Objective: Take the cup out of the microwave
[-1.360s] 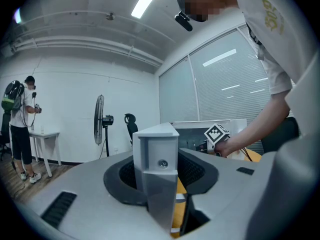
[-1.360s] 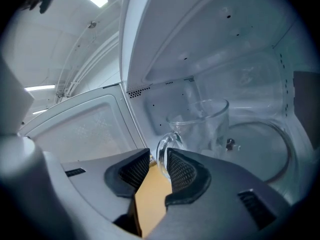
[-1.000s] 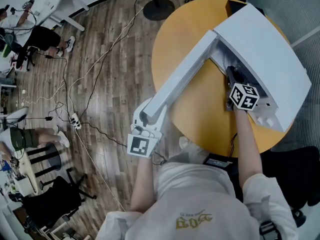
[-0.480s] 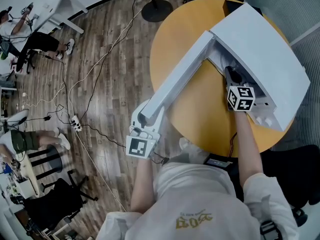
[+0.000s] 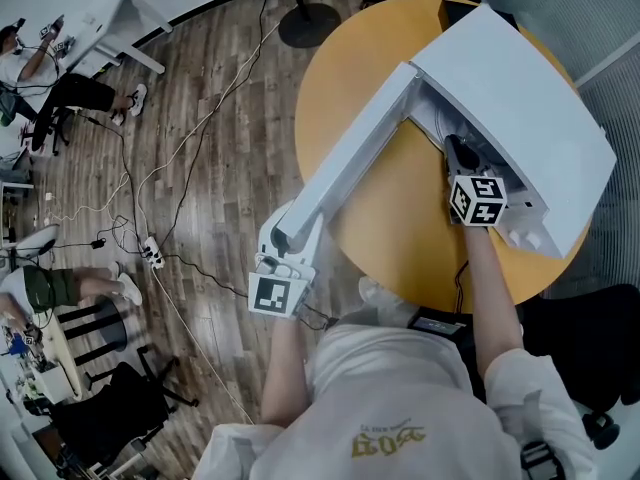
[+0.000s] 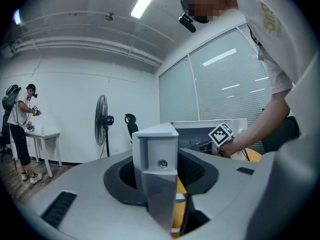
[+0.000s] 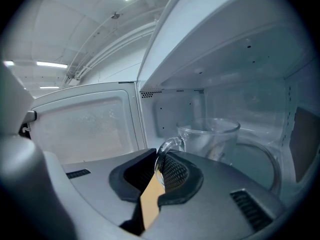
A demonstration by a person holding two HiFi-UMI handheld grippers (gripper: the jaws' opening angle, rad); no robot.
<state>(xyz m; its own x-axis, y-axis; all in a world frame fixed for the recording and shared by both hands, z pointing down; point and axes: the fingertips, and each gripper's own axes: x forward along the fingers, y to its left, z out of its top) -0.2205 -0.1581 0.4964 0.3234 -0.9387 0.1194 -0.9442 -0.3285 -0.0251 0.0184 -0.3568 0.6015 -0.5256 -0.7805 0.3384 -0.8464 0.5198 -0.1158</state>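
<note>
The white microwave (image 5: 520, 98) stands on a round yellow table (image 5: 400, 228) with its door (image 5: 360, 158) swung wide open. My left gripper (image 5: 285, 240) is shut on the free end of that door; in the left gripper view the door's edge (image 6: 155, 149) stands upright between the jaws of that gripper (image 6: 157, 176). My right gripper (image 5: 458, 153) reaches into the cavity. In the right gripper view a clear glass cup (image 7: 210, 136) sits on the turntable, and the right gripper (image 7: 159, 171) has just closed on the cup's handle (image 7: 167, 146). The head view hides the cup.
The glass turntable (image 7: 260, 159) lies under the cup, with the cavity walls close around it. A power strip and cables (image 5: 150, 253) trail over the wooden floor left of the table. A standing fan (image 6: 101, 119) and a person (image 6: 22, 124) at a desk are farther off.
The right gripper's marker cube has rolled a little at the microwave's mouth. The left gripper keeps its hold on the door's end in the same place.
</note>
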